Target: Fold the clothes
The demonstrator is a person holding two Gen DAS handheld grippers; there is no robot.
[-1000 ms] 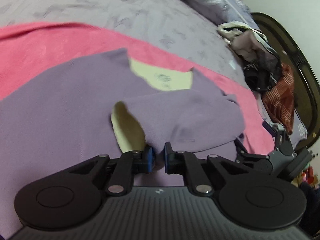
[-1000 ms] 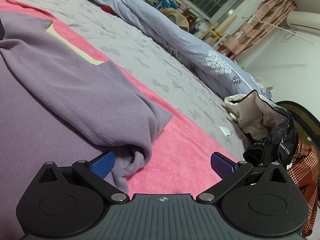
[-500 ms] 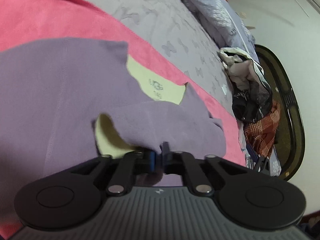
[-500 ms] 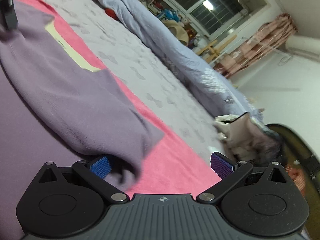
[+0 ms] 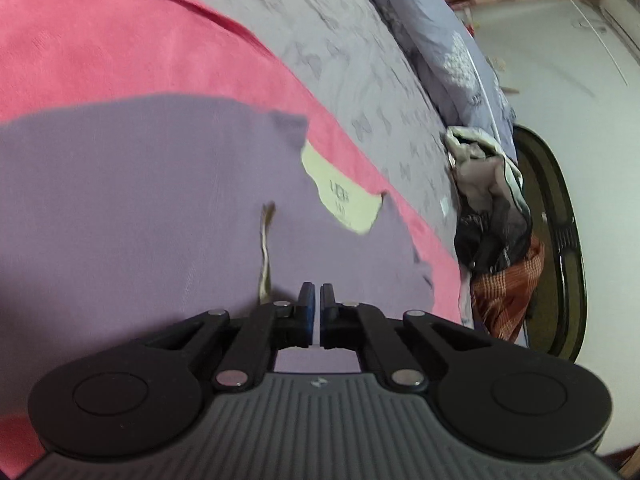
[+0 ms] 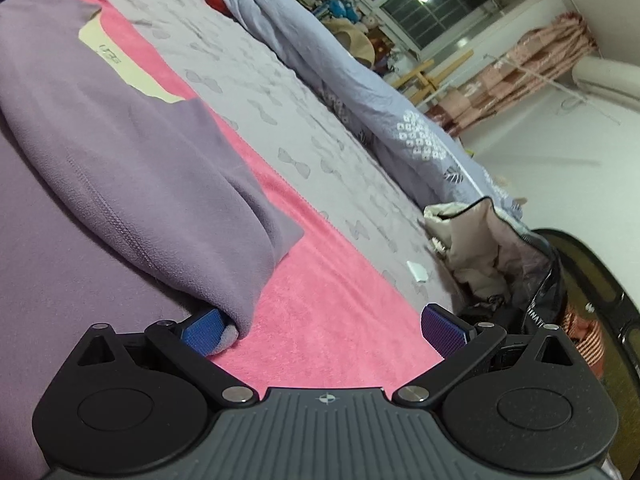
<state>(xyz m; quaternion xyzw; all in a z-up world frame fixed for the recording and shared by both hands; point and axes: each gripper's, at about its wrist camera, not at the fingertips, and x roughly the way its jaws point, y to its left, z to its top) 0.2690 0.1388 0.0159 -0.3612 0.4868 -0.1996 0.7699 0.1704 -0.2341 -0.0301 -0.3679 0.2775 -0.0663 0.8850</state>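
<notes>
A purple fleece garment with a pale yellow neck lining lies spread on a pink blanket. My left gripper is low over the garment's right part, its jaws shut on a fold of the purple fabric; a thin yellow edge runs up from just left of the fingers. In the right wrist view the garment has a folded-over sleeve whose rounded end touches my left blue pad. My right gripper is open over the pink blanket, holding nothing.
The blanket lies on a grey bed sheet with a bow print. A blue-grey duvet is bunched along the far side. A heap of clothes and a dark bag sits at the bed's right end, by a dark oval frame.
My left gripper carried the purple fold forward and down; the wide yellow opening beside it closed to a thin line. My right gripper stayed open by the sleeve end.
</notes>
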